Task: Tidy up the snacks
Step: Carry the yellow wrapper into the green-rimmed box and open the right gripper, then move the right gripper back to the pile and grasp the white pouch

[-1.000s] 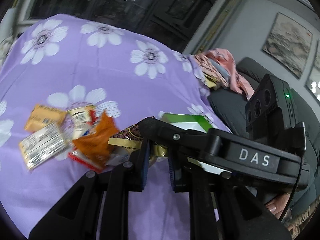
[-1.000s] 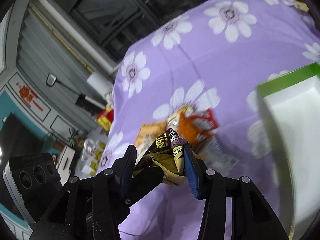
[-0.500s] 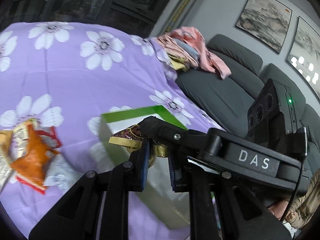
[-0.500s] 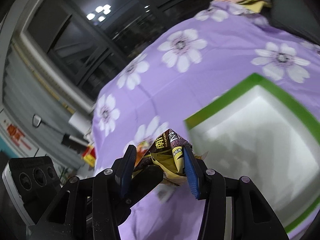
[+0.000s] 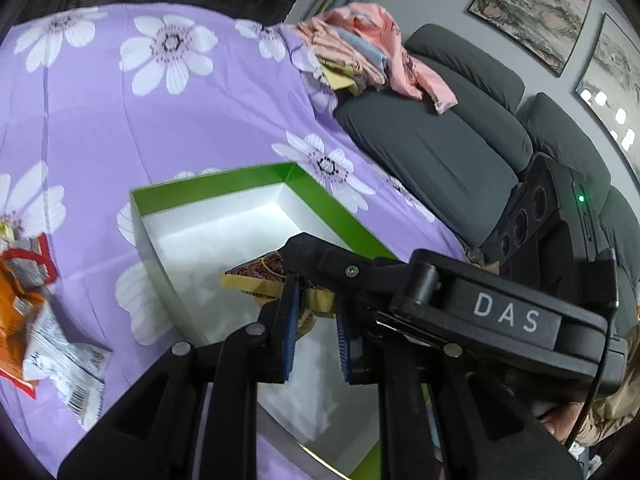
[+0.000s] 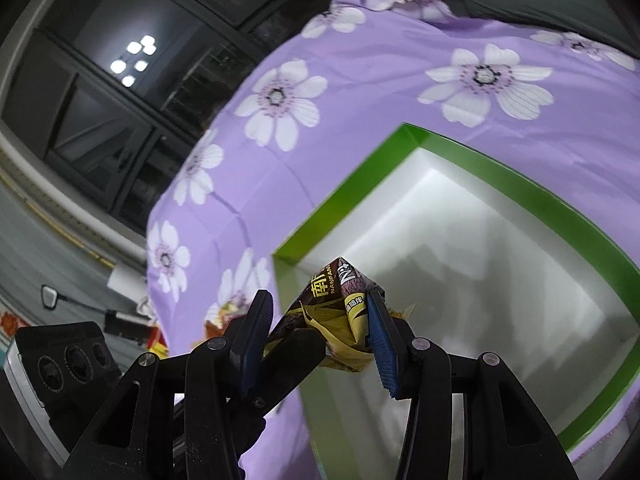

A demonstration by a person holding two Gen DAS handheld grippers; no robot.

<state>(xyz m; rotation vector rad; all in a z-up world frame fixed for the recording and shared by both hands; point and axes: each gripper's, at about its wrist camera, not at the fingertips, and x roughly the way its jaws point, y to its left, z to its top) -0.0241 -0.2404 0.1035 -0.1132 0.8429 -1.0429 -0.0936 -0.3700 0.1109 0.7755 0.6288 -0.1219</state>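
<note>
Snack packet [image 6: 340,312], brown and yellow, sits pinched in your right gripper [image 6: 320,332], its jaws narrowed onto it, directly above the near corner of the green-rimmed white box [image 6: 472,160]. Your left gripper [image 5: 316,320] is clamped on the same packet [image 5: 260,276]. Loose snacks [image 5: 32,320] lie left of it.
</note>
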